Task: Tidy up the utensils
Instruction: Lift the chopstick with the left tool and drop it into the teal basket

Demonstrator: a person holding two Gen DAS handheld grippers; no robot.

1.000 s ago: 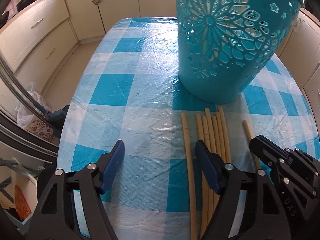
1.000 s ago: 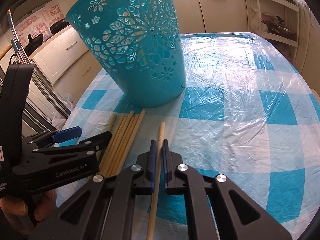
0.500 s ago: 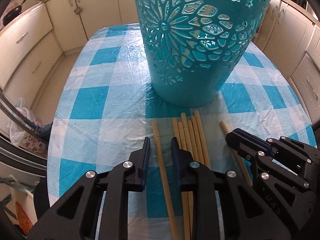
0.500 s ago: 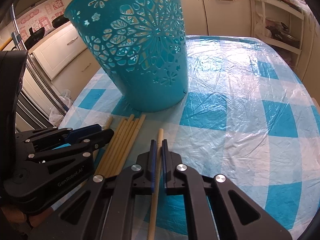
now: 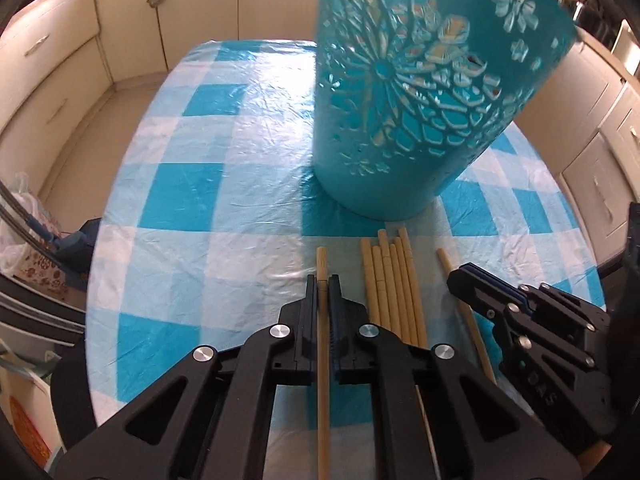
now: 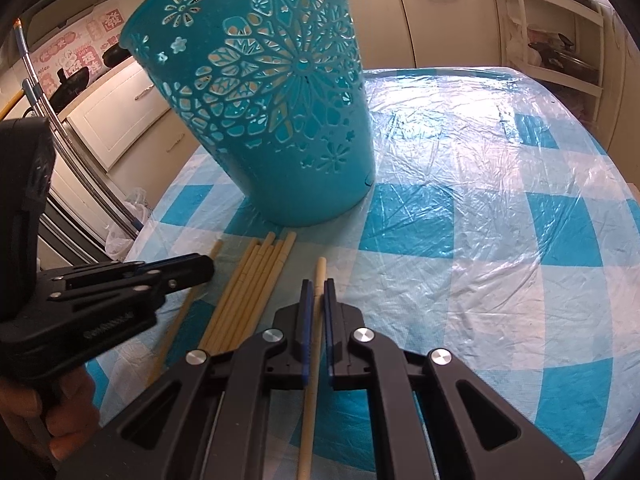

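Observation:
A tall teal cut-out basket (image 5: 416,112) (image 6: 280,120) stands on the blue-checked tablecloth (image 5: 208,200). In front of it lie several beige chopsticks in a bundle (image 5: 394,292) (image 6: 252,284). My left gripper (image 5: 322,280) is shut on a single chopstick (image 5: 321,258) just left of the bundle. In the right wrist view that gripper (image 6: 206,266) shows at the left with its chopstick (image 6: 216,247). My right gripper (image 6: 318,285) is shut on another lone chopstick (image 6: 320,270) right of the bundle, and it shows in the left wrist view (image 5: 454,276) too.
Cream kitchen cabinets (image 5: 52,80) ring the table. A rack with pans (image 6: 560,52) stands at the back right. A person's hand (image 6: 60,420) holds the left gripper's handle. The tablecloth (image 6: 500,220) lies under wrinkled clear plastic.
My left gripper swung over the leftmost chopstick and closed its wide-open fingers on it. The right gripper stayed shut on its chopstick without moving.

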